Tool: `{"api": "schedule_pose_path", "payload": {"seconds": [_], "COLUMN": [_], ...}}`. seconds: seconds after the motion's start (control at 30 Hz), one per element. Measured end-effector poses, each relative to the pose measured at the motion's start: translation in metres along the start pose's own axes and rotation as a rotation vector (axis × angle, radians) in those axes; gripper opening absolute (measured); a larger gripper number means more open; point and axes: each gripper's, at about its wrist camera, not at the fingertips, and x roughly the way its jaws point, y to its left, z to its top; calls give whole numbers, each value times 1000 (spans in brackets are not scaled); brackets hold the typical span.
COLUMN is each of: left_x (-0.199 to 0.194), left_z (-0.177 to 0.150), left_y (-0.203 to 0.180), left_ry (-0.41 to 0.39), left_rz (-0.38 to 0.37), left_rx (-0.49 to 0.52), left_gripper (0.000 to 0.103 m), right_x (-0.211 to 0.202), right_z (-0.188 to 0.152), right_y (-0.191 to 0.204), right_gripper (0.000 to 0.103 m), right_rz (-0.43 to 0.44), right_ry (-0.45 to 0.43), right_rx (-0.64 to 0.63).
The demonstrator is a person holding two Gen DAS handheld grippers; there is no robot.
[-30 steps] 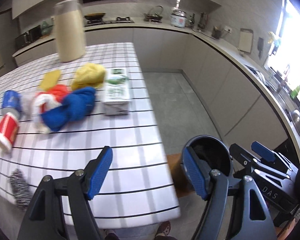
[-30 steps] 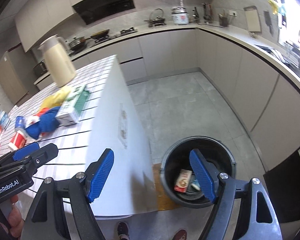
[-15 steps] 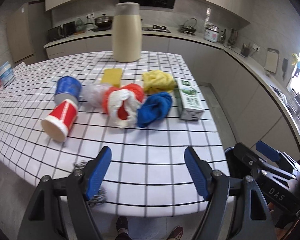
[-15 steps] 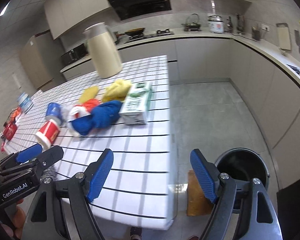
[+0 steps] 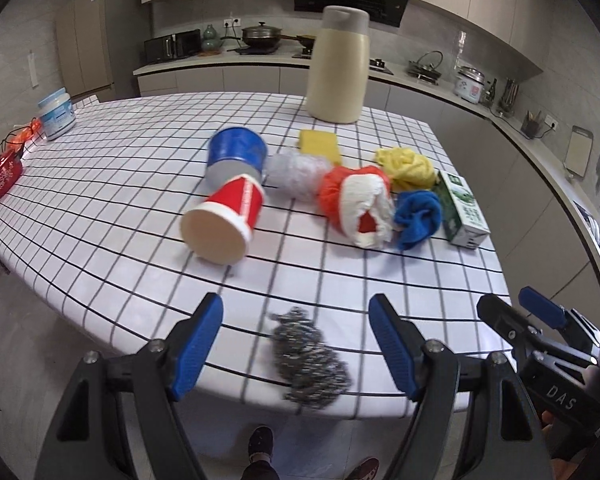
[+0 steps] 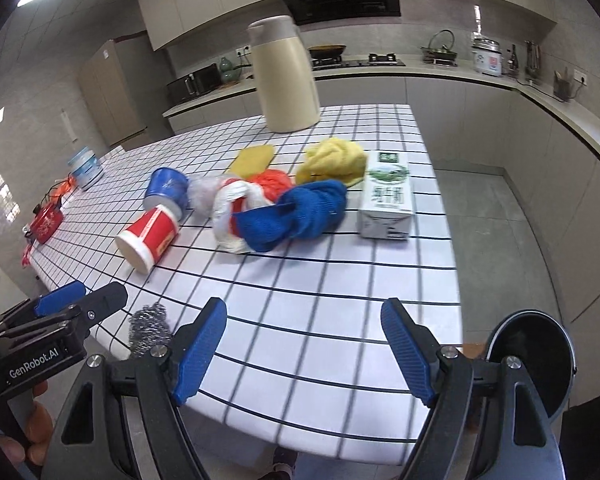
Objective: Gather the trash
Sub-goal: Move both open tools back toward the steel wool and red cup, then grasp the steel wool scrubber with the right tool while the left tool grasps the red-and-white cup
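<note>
Your left gripper [image 5: 296, 344] and right gripper [image 6: 304, 350] both hang released over the near rounded edge of the white black-gridded table [image 5: 140, 184], nothing between either pair of blue pads. A tangled steel-wool scourer [image 5: 308, 364] sits right at that edge, between your left fingers. Open grid lies ahead of it. Mid-table trash clusters: a tipped red paper cup [image 5: 224, 220], blue cup [image 5: 236, 156], red-and-white crumpled bag [image 5: 356, 204], blue cloth [image 6: 300, 212], yellow cloth [image 6: 334, 160], green-and-white milk carton [image 6: 386, 200] nearest the right edge. The black round bin [image 6: 528, 360] stands on grey floor off the table's right corner. Cream jug [image 5: 338, 68] at the far side.
</note>
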Motion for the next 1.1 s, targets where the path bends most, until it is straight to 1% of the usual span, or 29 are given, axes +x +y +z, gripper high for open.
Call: {"api": "schedule_pose_path", "payload": {"seconds": [0.1,0.33,0.47,0.6,0.8,1.0,1.1], "left_x": [3,20,24,21,18,17,21], "left_z": [1,11,12,7,-6,-20,-22], "left_y": [20,62,71,80,90,102,107], "left_ry": [-1,21,35,31,33,44,52], "left_rz": [-1,-24,-39,-53,-51,-33,-38], "left_rx": [5,53,85,83,59,61,61], "left_gripper": [77,77,77,77,77,77,77], "right_x": [9,29,33,33,34,42,51], "right_z": [0,-3,-11,-17,-27,-44,-48], "right_y": [21,66,85,101,116,123,126], "right_gripper": [81,81,81,81,81,81,81], "right_rz": [11,-4,-14,-14,14,32,32], "right_ry": [1,2,11,27,40,59,74], "right_rx": [-12,2,20,9,-30,-22,-24]}}
